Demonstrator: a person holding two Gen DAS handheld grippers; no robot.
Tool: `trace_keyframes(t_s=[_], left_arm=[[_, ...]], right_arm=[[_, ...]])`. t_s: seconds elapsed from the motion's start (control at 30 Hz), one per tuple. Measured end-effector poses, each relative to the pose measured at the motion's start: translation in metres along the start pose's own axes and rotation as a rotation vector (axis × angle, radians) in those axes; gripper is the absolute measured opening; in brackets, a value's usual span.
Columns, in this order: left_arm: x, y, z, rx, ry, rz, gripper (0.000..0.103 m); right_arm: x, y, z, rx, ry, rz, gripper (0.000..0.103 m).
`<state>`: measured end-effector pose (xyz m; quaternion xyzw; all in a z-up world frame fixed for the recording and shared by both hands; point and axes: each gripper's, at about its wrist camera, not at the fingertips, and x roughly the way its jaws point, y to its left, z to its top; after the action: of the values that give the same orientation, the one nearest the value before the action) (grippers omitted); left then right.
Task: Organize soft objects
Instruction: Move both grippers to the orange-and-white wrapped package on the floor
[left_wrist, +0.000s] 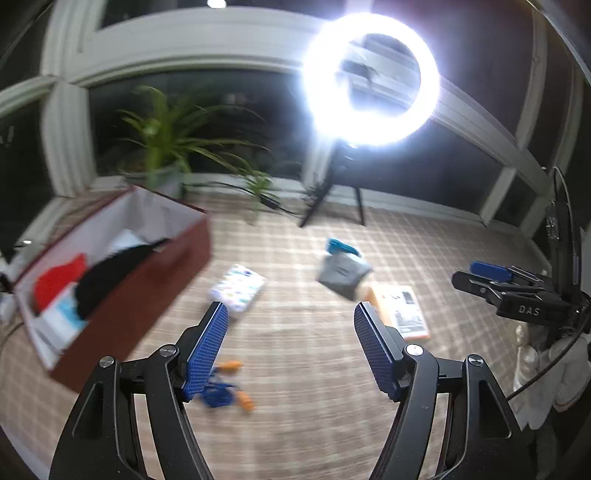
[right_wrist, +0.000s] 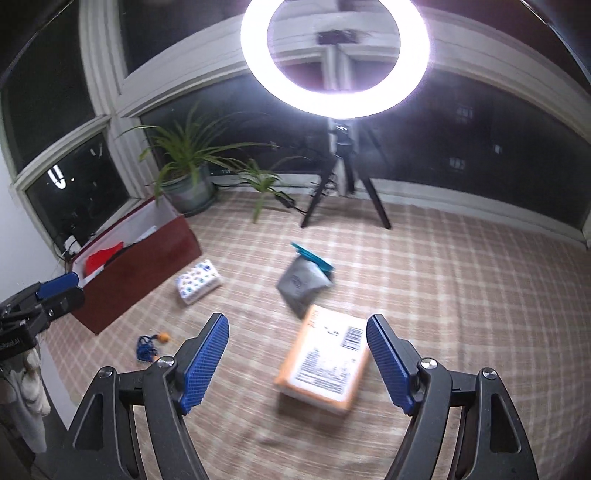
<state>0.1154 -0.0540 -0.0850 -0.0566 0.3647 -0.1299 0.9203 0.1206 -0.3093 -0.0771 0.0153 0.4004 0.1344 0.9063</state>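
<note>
I am hovering both grippers, left gripper (left_wrist: 290, 314) and right gripper (right_wrist: 297, 325), fingers apart and empty. The orange pack (right_wrist: 323, 363) is lying below the right one, red box (left_wrist: 147, 295) well apart. Risk: the slick wrapper slipping out if I am pinching only its edge.

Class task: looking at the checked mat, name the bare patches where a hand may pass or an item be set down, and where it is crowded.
Bare: the wide stretch of mat right of the orange packet, towards the windows. Crowded: the middle, where the grey pouch, the orange packet and the patterned pack lie near the red box.
</note>
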Motion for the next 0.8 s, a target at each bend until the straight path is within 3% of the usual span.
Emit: trace_keyframes(t_s=[0.37, 0.8], left_arm=[[0.073, -0.050, -0.001, 0.032, 0.153, -0.161, 0.071], [0.150, -0.077, -0.019, 0.004, 0.331, -0.286, 0.071]], right_arm=[[0.019, -0.064, -0.019, 0.116, 0.049, -0.020, 0.074], [0.062, -0.090, -0.036, 0.202, 0.137, 0.030, 0.073]])
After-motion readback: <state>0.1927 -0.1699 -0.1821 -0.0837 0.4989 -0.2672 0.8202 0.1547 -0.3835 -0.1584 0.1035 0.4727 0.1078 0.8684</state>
